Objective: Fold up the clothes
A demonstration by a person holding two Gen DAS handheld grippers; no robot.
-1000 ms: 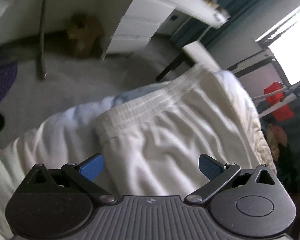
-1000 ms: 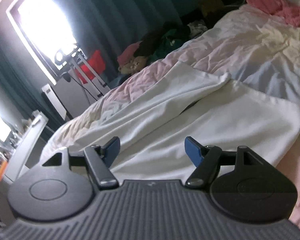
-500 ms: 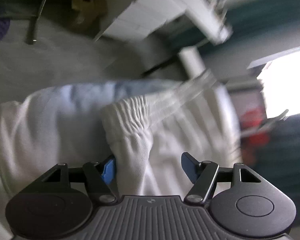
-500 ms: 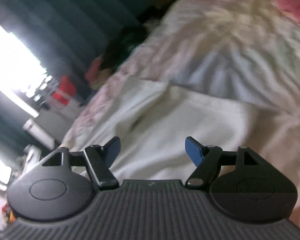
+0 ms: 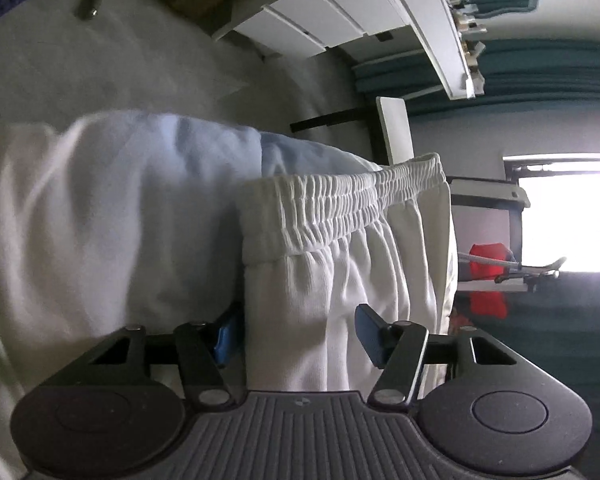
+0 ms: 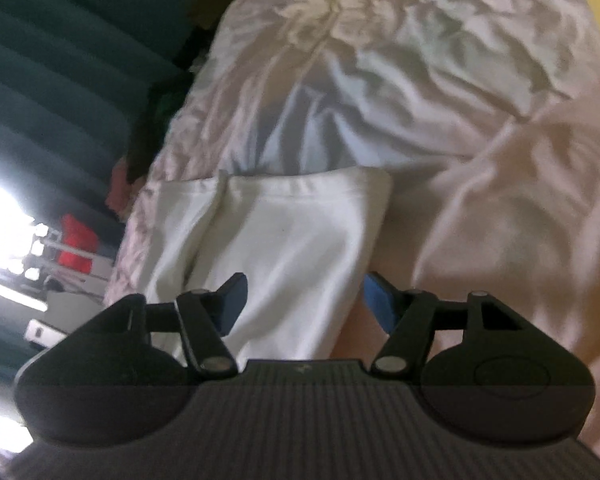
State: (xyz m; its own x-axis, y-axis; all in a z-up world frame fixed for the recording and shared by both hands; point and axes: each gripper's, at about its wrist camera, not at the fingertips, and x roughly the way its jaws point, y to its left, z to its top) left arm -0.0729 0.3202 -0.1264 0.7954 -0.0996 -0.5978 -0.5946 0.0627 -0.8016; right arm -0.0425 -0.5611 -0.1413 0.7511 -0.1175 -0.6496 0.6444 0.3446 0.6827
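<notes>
White trousers lie flat on the bed. Their gathered elastic waistband (image 5: 340, 204) shows in the left wrist view, and their two leg ends (image 6: 300, 216) in the right wrist view. My left gripper (image 5: 300, 336) is low over the waist end, its jaws closing with the trousers' side edge between them; the left pad (image 5: 228, 336) is partly hidden behind that edge. My right gripper (image 6: 306, 304) sits over the outer edge of one leg, its jaws closing slightly with the fabric between them. Neither pair of pads pinches the cloth.
The rumpled pale pink and blue duvet (image 6: 440, 92) covers the bed. A white drawer unit (image 5: 320, 20) and grey floor (image 5: 100, 60) lie beyond the bed's edge. A bright window (image 5: 568, 220), a red object (image 5: 488, 280) and teal curtains (image 6: 60, 60) stand at the side.
Both grippers rolled and sank onto the trousers. The left jaws narrowed around the waist's side edge. The right gripper slid across to the outer edge of a leg near the hem.
</notes>
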